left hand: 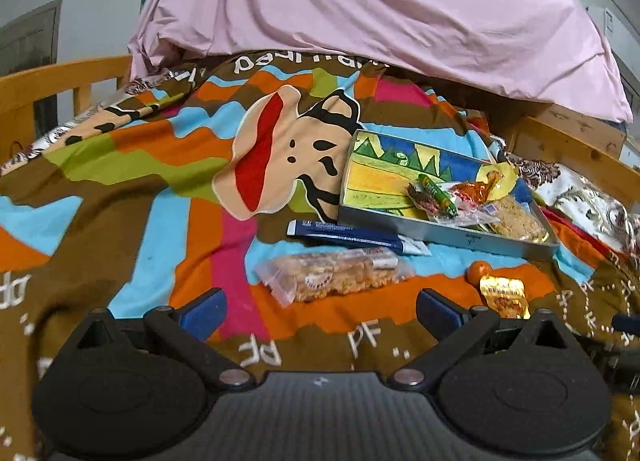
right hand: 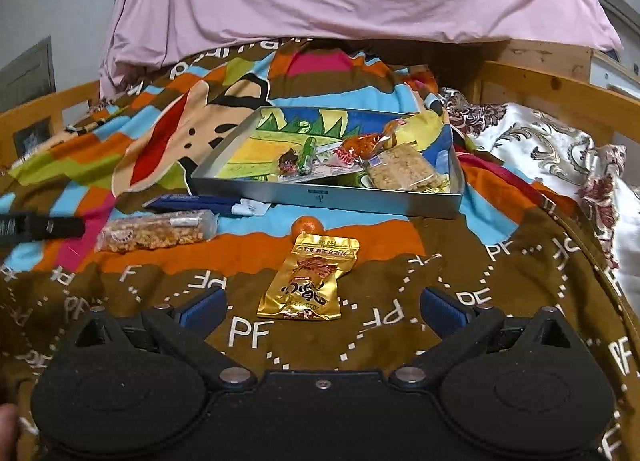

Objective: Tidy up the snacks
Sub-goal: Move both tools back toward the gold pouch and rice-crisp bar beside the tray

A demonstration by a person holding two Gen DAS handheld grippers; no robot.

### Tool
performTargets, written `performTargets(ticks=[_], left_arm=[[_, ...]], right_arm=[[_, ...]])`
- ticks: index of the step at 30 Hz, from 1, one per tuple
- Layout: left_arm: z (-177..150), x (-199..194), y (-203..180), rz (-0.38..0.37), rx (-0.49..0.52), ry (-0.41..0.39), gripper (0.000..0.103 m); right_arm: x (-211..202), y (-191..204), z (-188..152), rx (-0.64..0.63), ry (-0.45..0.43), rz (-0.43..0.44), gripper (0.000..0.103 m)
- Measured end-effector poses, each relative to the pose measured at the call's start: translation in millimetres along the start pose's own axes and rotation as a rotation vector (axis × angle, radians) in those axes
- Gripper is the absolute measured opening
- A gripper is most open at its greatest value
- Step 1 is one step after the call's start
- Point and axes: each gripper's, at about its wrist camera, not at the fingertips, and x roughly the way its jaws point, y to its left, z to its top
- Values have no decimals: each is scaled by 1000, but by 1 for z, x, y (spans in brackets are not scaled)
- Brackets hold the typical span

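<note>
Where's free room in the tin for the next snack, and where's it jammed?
The tin has bare floor in its left half, from the left wall to the green candy. The right half is crowded: an orange wrapper and a crispy bar fill it. On the blanket, the gold pouch has open cloth to its right.

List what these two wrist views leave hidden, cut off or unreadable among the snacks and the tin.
- Gold pouch: left wrist view, its lower part is hidden behind the left gripper's finger.
- Tin tray: both views, its floor under the snacks is covered; the printed mark on the front wall is too small to read.
- Blue box: right wrist view, label text is blurred.
- Mandarin: right wrist view, its lower part is hidden by the gold pouch.
</note>
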Motion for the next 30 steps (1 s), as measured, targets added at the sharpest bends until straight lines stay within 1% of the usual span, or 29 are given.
performTargets(ticks=[2, 4, 7, 9, 11, 14, 17, 21, 22, 24, 25, 27, 30], left_arm=[[7, 13, 0, -33, -8, 15, 103], [14, 28, -3, -52, 13, 26, 103], [23, 49, -7, -92, 81, 38, 103], [28, 64, -8, -137, 137, 55, 103], [33, 77, -6, -180, 175, 87, 103], [39, 96, 0, -272, 186, 149, 103], [46, 113, 5, -332, 216, 207, 103], [52, 132, 5, -375, 279, 271, 103], [52, 137, 5, -381, 304, 298, 103], [50, 149, 3, -391, 348, 358, 103], [49, 156, 2, -391, 358, 402, 102], [49, 165, 2, -393, 362, 466, 102], [51, 169, 1, -401, 330, 504, 100]], right_arm=[[11, 6, -2, -33, 5, -17, 102], [20, 9, -3, -56, 4, -21, 102], [31, 10, -2, -60, -7, -2, 102], [38, 9, -1, -52, -8, 10, 102], [46, 7, 2, -32, 0, 24, 102], [59, 3, 7, 3, 14, 42, 102], [70, 1, 10, 35, 31, 66, 102], [83, 1, 9, 41, 83, 101, 102], [86, 2, 8, 36, 97, 102, 102], [89, 5, 7, 21, 96, 102, 102], [90, 6, 7, 17, 97, 109, 102], [93, 7, 8, 16, 97, 121, 103], [91, 7, 8, 21, 90, 165, 102]])
